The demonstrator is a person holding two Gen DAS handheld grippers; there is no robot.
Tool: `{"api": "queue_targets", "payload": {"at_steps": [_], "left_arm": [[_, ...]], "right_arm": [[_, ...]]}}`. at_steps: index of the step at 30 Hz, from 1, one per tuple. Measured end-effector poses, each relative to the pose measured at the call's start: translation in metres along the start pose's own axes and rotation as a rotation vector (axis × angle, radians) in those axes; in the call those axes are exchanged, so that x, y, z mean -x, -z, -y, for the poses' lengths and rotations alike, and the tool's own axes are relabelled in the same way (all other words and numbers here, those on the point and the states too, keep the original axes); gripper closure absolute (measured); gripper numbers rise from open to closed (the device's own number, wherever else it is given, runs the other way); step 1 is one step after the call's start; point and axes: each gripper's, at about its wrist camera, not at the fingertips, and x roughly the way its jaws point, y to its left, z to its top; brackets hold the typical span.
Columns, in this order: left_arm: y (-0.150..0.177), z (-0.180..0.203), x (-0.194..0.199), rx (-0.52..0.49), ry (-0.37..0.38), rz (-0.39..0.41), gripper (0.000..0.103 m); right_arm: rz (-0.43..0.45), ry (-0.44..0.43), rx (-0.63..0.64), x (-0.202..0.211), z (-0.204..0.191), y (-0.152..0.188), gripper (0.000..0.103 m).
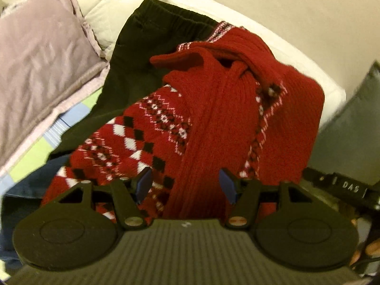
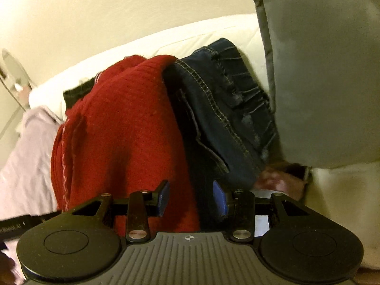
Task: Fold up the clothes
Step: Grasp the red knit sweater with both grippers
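Observation:
A red knit sweater [image 1: 213, 109] with a black and white diamond pattern lies crumpled on top of a clothes pile. Under it are dark trousers [image 1: 147, 47] with an elastic waistband. My left gripper [image 1: 186, 185] hovers open just over the sweater; a ribbed red fold runs through the gap, and the blue pads [image 1: 144, 184] stand clear of it. In the right wrist view the plain red side of the sweater [image 2: 118, 128] lies against dark blue jeans [image 2: 225, 109]. My right gripper [image 2: 192, 197] is open above the line where the two meet.
The pile rests on a white mattress [image 1: 109, 16] against a cream wall [image 2: 118, 16]. A lilac blanket [image 1: 40, 61] lies to the left over a green and blue patchwork sheet [image 1: 35, 156]. A grey-green cushion [image 2: 327, 71] stands on the right. The other gripper's body [image 1: 344, 187] shows at the right edge.

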Motion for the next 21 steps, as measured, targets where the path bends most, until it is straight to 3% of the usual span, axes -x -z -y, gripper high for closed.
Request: {"api": "queue_targets", "payload": {"at_steps": [5, 6, 7, 8, 9, 10, 11, 16, 21], "left_arm": [[0.000, -0.006, -0.019, 0.046, 0.139, 0.037, 0.046], [0.000, -0.007, -0.023, 0.058, 0.162, 0.036, 0.050], [0.000, -0.006, -0.026, 0.066, 0.194, 0.033, 0.068], [-0.001, -0.006, -0.029, 0.073, 0.245, 0.029, 0.078], [-0.001, -0.004, -0.026, 0.067, 0.250, 0.032, 0.080], [-0.002, -0.003, -0.023, 0.058, 0.247, 0.037, 0.083], [-0.002, -0.002, -0.020, 0.049, 0.244, 0.042, 0.084], [0.002, -0.005, 0.017, 0.047, 0.235, 0.128, 0.088], [0.006, -0.021, 0.090, 0.060, 0.207, 0.283, 0.090]], "right_arm": [[-0.021, -0.087, -0.109, -0.026, 0.012, -0.001, 0.059], [-0.024, -0.098, -0.130, -0.031, 0.014, -0.001, 0.059], [-0.027, -0.109, -0.151, -0.035, 0.016, -0.001, 0.059], [-0.028, -0.124, -0.166, -0.038, 0.017, -0.002, 0.060], [-0.029, -0.136, -0.157, -0.037, 0.016, -0.003, 0.069], [-0.029, -0.145, -0.137, -0.036, 0.013, -0.005, 0.090], [-0.026, -0.143, -0.104, -0.032, 0.007, -0.007, 0.095], [0.030, -0.169, 0.027, 0.005, -0.026, -0.013, 0.096], [0.150, -0.305, 0.152, 0.058, -0.077, -0.019, 0.097]]}}
